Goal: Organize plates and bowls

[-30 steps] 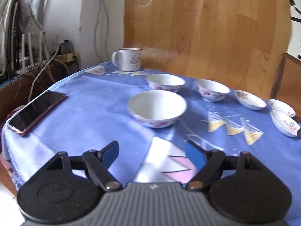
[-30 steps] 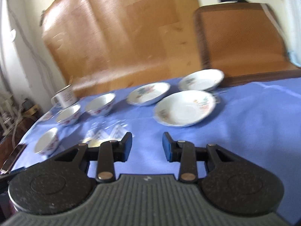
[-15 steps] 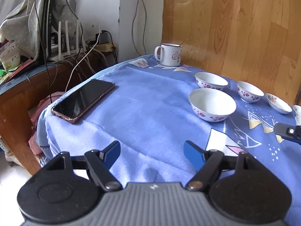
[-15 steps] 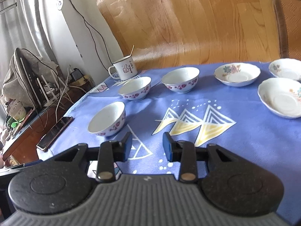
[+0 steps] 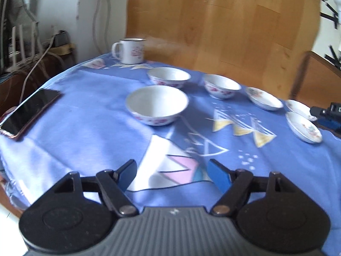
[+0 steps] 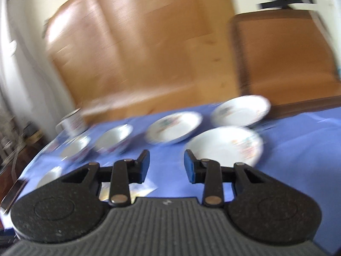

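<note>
Left gripper [image 5: 171,171]: jaws wide, empty; view swung back from the table's edge half a second ago to face the nearest white floral-rimmed ceramic bowl [image 5: 157,105]. Two more matching bowls [image 5: 168,78] and three shallow white floral plates [image 5: 264,98] sit apart on the blue patterned tablecloth [image 5: 89,115], none stacked. Right gripper [image 6: 166,166]: jaws narrow, empty, now turned from the bowls to the nearest plate [image 6: 226,147]. Judgement: both are lined up for first pickups; sorting not begun

Right wrist view motion-blurred: plate [image 6: 226,147] patterns unreadable; bowl [image 6: 50,176] near the tablecloth's [image 6: 298,149] left edge half hidden behind the right gripper [image 6: 166,167].
</note>
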`<state>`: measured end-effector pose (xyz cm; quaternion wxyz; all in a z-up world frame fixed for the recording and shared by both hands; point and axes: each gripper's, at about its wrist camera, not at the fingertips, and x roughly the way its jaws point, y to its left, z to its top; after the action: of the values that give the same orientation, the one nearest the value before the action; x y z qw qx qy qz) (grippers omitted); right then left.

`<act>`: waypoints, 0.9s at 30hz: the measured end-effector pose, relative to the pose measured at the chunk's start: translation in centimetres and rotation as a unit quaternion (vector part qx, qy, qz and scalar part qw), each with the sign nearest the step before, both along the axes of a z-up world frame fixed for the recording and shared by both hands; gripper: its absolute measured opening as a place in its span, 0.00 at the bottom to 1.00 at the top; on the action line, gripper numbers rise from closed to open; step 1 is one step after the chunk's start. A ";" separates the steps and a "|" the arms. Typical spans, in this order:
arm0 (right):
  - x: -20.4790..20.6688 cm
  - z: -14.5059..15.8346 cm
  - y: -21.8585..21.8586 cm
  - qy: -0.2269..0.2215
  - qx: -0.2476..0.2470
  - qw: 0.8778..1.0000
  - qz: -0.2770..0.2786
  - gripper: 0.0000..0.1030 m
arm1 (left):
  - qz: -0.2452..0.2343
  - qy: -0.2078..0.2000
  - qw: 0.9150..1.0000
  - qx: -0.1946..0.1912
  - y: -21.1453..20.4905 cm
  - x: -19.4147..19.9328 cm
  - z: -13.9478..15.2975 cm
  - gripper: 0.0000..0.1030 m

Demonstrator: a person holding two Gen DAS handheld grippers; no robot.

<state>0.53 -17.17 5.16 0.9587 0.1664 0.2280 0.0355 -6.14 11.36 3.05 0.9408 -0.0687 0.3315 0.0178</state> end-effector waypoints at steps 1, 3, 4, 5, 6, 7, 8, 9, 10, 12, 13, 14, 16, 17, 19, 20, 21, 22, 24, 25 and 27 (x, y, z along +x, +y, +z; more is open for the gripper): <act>0.1 0.0 -1.0 -0.002 -0.003 1.000 -0.016 0.37 | -0.004 -0.001 1.000 0.000 -0.3 0.0 0.1 0.73; 0.4 0.0 -3.3 0.003 0.003 0.999 -0.044 0.37 | -0.007 -0.001 1.000 -0.001 -0.6 0.2 0.2 0.73; 0.7 -0.1 -4.1 0.009 0.012 0.998 -0.054 0.37 | -0.007 0.000 1.000 -0.003 -0.7 0.3 0.1 0.73; 0.8 -0.2 -5.2 0.016 0.023 0.997 -0.065 0.37 | -0.007 0.002 1.000 -0.006 -0.6 0.5 0.1 0.73; 0.9 -0.4 -6.2 0.020 0.030 0.996 -0.077 0.37 | -0.007 0.005 1.000 -0.009 -0.7 0.6 0.0 0.71; 0.8 -0.4 -6.8 0.023 0.032 0.995 -0.086 0.37 | -0.008 0.008 1.000 -0.011 -0.7 0.7 0.0 0.70; 0.7 -0.5 -7.4 0.025 0.034 0.995 -0.094 0.37 | -0.010 0.011 1.000 -0.013 -0.8 0.8 -0.1 0.69; 0.5 -0.6 -7.9 0.028 0.037 0.994 -0.100 0.37 | -0.011 0.012 1.000 -0.014 -0.9 0.9 -0.1 0.68; 0.5 -0.8 -8.4 0.031 0.040 0.993 -0.105 0.37 | -0.012 0.013 1.000 -0.015 -1.0 0.9 -0.1 0.68; 0.2 -1.0 -9.0 0.037 0.047 0.992 -0.112 0.37 | -0.013 0.013 1.000 -0.013 -1.1 0.9 0.0 0.68; 0.1 -1.0 -9.1 0.040 0.051 0.991 -0.114 0.37 | -0.013 0.013 1.000 -0.012 -1.2 0.9 0.0 0.68; 0.1 -1.1 -9.3 0.042 0.057 0.991 -0.113 0.37 | -0.013 0.014 1.000 -0.011 -1.3 0.9 0.1 0.68; 0.1 -1.2 -9.4 0.045 0.061 0.991 -0.113 0.37 | -0.013 0.014 1.000 -0.008 -1.5 0.9 0.1 0.68; 0.2 -1.2 -9.4 0.046 0.061 0.991 -0.112 0.37 | -0.013 0.014 1.000 -0.006 -1.6 0.9 0.2 0.68; 0.3 -1.2 -9.4 0.046 0.061 0.991 -0.107 0.37 | -0.012 0.013 1.000 -0.003 -1.8 0.8 0.3 0.68; 0.5 -1.3 -9.3 0.047 0.062 0.992 -0.104 0.37 | -0.012 0.013 1.000 -0.001 -1.9 0.8 0.3 0.68; 0.5 -1.3 -9.3 0.048 0.063 0.992 -0.102 0.37 | -0.012 0.013 1.000 -0.001 -1.9 0.8 0.3 0.68; 0.6 -1.4 -9.3 0.049 0.063 0.992 -0.100 0.37 | -0.012 0.014 1.000 -0.001 -2.0 0.8 0.3 0.68; 0.5 -1.5 -9.2 0.053 0.063 0.992 -0.095 0.37 | -0.013 0.014 1.000 -0.001 -2.2 0.8 0.3 0.68; 0.5 -1.5 -9.2 0.056 0.061 0.992 -0.094 0.37 | -0.015 0.014 1.000 0.000 -2.3 0.9 0.3 0.68; 0.5 -1.6 -9.3 0.059 0.059 0.992 -0.093 0.37 | -0.017 0.013 1.000 0.001 -2.4 0.9 0.3 0.68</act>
<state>1.04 -26.51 3.54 0.9313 0.2449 0.2649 -0.0508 -5.28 8.91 3.30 0.9366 -0.0615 0.3451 0.0029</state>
